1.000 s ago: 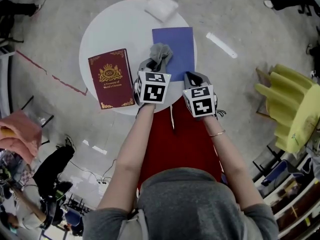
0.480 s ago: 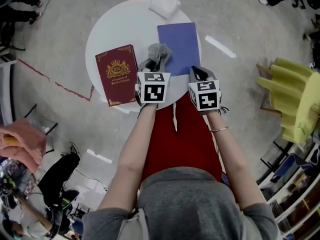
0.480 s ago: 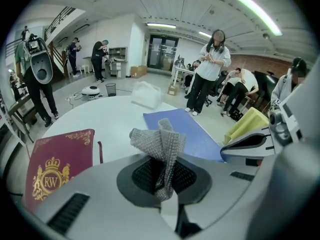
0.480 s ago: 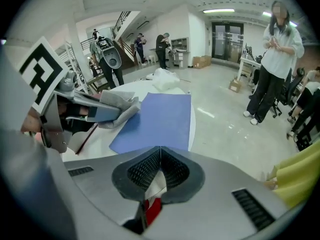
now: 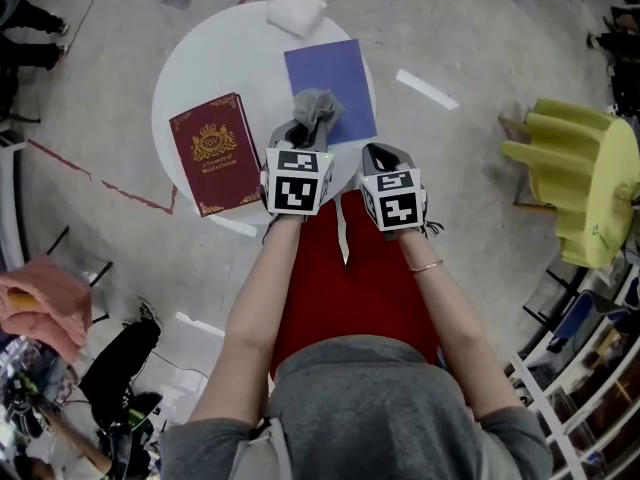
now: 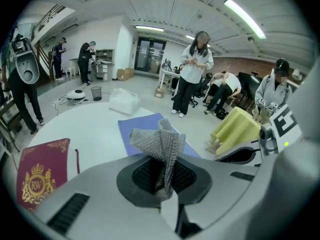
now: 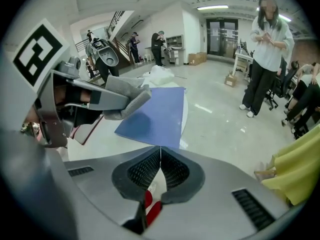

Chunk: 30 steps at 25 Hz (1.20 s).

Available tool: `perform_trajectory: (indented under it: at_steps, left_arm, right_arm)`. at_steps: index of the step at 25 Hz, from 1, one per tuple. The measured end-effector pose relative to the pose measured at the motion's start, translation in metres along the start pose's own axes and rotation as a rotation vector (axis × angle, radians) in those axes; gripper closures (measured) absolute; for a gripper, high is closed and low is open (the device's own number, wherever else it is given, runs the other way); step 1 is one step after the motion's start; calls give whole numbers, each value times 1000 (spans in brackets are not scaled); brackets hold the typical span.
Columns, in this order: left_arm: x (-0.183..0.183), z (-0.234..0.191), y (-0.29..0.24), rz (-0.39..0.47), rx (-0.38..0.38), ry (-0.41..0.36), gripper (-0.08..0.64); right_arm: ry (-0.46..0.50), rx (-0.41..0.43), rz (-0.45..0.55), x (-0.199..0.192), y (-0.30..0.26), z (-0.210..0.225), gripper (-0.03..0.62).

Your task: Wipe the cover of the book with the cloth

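Note:
A dark red book [image 5: 211, 153] [image 6: 40, 173] with gold print lies on the left of the round white table [image 5: 195, 68]. A blue book [image 5: 332, 90] [image 7: 154, 115] lies on the table's right half. My left gripper [image 5: 297, 134] [image 6: 161, 173] is shut on a grey cloth [image 5: 316, 107] [image 6: 161, 144], which stands up bunched over the blue book's near left corner. My right gripper [image 5: 378, 155] [image 7: 160, 165] is shut with nothing between its jaws, hovering at the table's near edge, just right of the left one.
A white crumpled bag [image 5: 292, 9] [image 6: 124, 101] sits at the table's far edge. A yellow covered chair [image 5: 585, 193] stands to the right. People stand around the room [image 6: 192, 71]. My red-clothed lap [image 5: 350, 278] is under the near edge.
The view has shifted a little; both grippers hold roughly the same places over the table's near edge, the cloth still in the left one.

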<state>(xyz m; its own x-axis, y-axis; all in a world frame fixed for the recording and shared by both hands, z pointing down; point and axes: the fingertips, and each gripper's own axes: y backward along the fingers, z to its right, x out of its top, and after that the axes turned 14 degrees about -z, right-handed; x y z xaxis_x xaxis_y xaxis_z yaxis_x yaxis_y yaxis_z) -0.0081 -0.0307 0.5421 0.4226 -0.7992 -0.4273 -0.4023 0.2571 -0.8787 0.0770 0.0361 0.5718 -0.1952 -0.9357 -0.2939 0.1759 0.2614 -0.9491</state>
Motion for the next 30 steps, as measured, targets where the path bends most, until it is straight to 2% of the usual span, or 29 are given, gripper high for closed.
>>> perform_trajectory:
  at_steps: [9, 16, 22, 30]
  left_arm:
    - [15, 80, -47, -52, -53, -89, 531]
    - [15, 105, -67, -95, -58, -99, 531]
    - [-3, 99, -71, -116, -46, -58, 531]
    - [-23, 69, -57, -95, -25, 57, 531]
  right_arm:
    - [-34, 3, -5, -18, 7, 50, 563]
    - [-46, 18, -17, -29, 8, 67, 565]
    - [-5, 16, 2, -20, 6, 66, 565]
    - [58, 37, -9, -11, 0, 43, 564]
